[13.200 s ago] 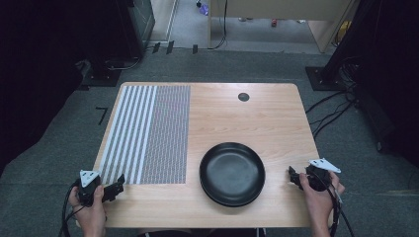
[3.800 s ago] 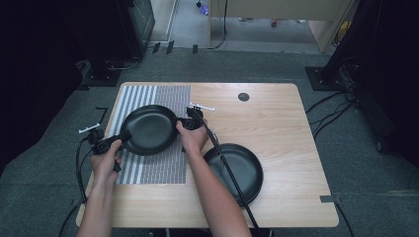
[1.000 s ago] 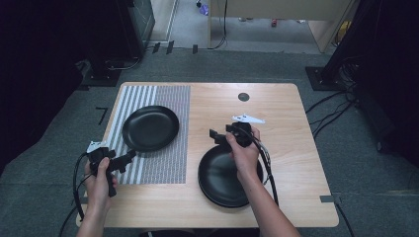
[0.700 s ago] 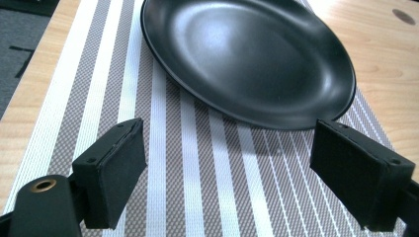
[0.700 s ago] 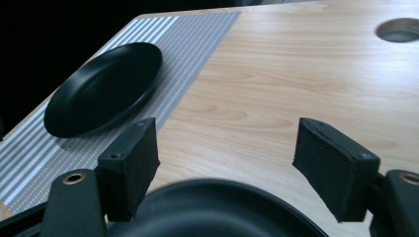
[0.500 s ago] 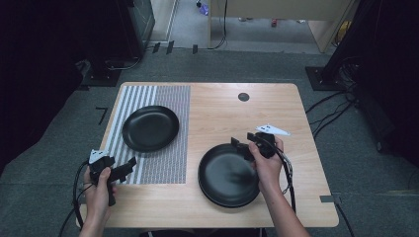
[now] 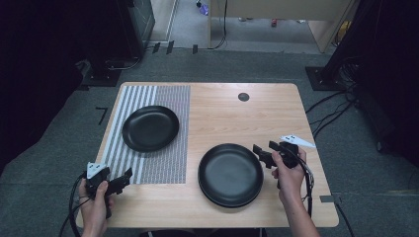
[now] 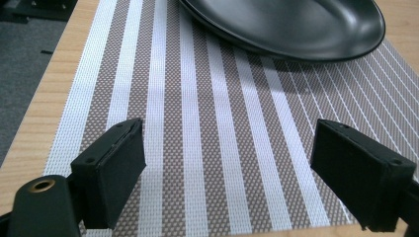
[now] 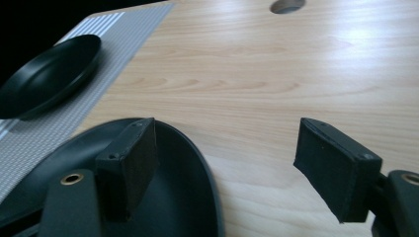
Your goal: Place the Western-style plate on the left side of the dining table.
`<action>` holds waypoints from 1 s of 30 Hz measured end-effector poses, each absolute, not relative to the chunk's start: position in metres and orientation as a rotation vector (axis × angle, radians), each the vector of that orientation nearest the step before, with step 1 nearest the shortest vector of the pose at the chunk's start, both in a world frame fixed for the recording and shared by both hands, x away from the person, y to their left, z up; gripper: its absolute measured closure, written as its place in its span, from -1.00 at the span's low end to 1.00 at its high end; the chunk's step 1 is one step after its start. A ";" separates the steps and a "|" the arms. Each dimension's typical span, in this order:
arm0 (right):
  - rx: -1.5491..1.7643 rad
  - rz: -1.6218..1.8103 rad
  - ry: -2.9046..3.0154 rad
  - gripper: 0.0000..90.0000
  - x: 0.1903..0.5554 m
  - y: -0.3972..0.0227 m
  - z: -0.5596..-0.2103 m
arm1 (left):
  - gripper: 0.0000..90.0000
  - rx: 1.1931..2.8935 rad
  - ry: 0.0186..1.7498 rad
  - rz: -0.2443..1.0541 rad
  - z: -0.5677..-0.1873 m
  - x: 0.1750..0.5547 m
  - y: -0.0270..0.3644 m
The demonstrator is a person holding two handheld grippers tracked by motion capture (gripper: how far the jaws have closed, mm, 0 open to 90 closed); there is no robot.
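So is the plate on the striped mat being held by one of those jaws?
No, the plate lies alone on the striped mat, with the left gripper open and apart from it.

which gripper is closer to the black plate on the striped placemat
Left. The left gripper sits at the placemat's near corner, just short of that black plate. The right gripper is across the table, beside the other plate on bare wood.
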State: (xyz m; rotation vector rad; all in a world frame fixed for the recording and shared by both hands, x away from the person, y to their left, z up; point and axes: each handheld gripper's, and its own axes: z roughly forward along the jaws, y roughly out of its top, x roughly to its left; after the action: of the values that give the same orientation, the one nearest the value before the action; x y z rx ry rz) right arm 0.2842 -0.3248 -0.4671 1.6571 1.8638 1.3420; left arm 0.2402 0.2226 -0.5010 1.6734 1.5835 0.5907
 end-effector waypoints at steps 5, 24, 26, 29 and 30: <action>1.679 1.295 1.844 -0.46 0.275 -0.345 -0.477 | -0.77 1.691 1.575 0.609 -0.502 0.232 0.226; 1.787 1.169 1.794 -0.53 0.237 -0.411 -0.517 | -0.96 1.760 1.626 0.622 -0.518 0.217 0.249; 1.791 1.157 1.785 -0.54 0.233 -0.417 -0.519 | -0.96 1.756 1.632 0.630 -0.518 0.217 0.251; 1.785 1.148 1.772 -0.55 0.226 -0.425 -0.520 | -0.96 1.756 1.635 0.631 -0.518 0.216 0.253; 1.784 1.139 1.770 -0.55 0.225 -0.427 -0.521 | -0.96 1.758 1.635 0.631 -0.518 0.215 0.254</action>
State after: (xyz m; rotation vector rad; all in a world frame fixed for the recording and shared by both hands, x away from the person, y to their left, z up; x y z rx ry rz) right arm 0.2246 -0.4274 -0.5205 1.7838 1.7697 1.1388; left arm 0.2155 0.2538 -0.5180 1.7585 1.6348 0.6310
